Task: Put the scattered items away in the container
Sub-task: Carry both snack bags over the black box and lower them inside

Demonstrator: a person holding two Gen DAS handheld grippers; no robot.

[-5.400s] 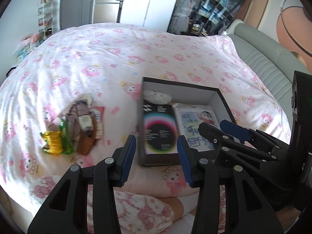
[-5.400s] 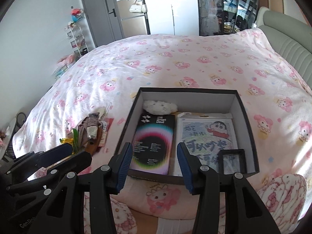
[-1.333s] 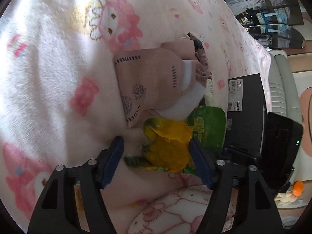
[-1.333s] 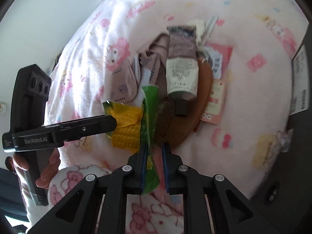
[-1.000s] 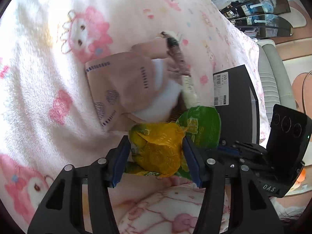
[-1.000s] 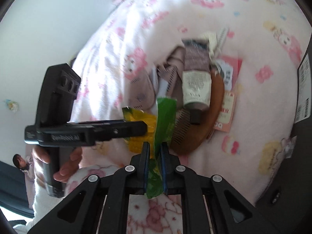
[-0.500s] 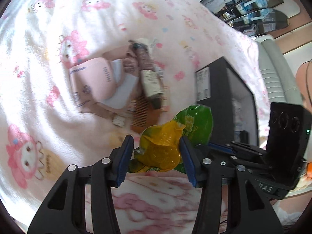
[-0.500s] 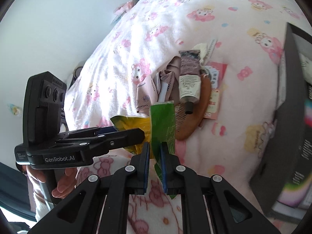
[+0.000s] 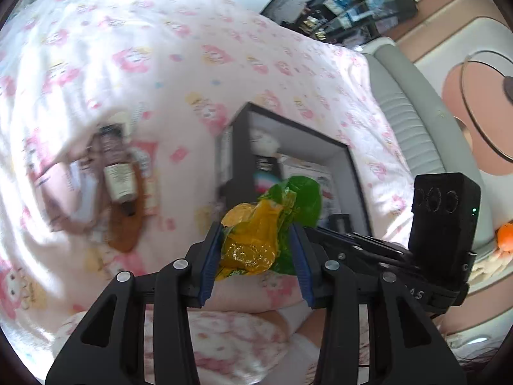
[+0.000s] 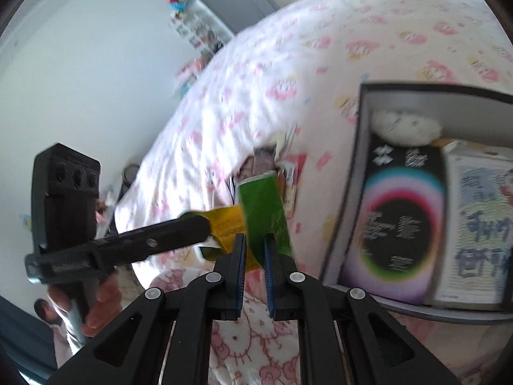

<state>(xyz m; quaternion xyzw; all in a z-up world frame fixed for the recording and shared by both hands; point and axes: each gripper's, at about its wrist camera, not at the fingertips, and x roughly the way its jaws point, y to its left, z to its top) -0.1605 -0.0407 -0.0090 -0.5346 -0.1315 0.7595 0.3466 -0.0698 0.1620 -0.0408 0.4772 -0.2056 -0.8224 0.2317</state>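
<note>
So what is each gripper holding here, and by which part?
Both hold one snack packet. The left gripper is closing on its crumpled yellow end; the right gripper is shut on its flat green end.

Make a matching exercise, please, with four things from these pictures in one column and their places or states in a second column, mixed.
Things:
1. green and yellow crinkly snack packet
2. black open cardboard box
3. brown wooden comb
4. white fluffy plush toy

Places or states:
A. lying on the pink patterned quilt, under a tube
B. held in the air by the left gripper and right gripper
C. inside the box, at its far end
D. standing on the quilt, holding items

Pairs: 1-B, 2-D, 3-A, 4-C
</note>
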